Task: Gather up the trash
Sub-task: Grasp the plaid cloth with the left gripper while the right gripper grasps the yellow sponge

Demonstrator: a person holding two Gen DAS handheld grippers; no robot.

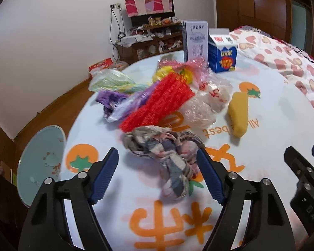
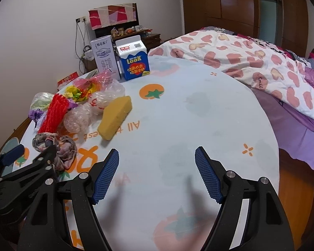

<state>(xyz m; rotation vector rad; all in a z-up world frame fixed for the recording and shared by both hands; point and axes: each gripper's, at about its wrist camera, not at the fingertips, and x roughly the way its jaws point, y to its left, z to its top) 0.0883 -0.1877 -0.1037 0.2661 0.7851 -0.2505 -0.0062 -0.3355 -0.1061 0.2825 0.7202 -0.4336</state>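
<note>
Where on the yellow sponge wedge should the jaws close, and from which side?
Probably across the yellow sponge at its thick upper end, jaws on its two long sides, coming from above on the bare-table side: the clear plastic bag crowds its other side.

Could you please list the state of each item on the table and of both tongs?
Left tongs: open, straddling the crumpled cloth.
Right tongs: open, nothing between them.
Blue carton: upright, top closed.
Tall box: upright.
Yellow sponge: lying flat.
Clear bag: crumpled.

A home bedroom: bed [image 2: 251,67] with heart-print quilt right beside the desk [image 2: 188,108], wooden wardrobe [image 2: 240,6] behind it.
</note>
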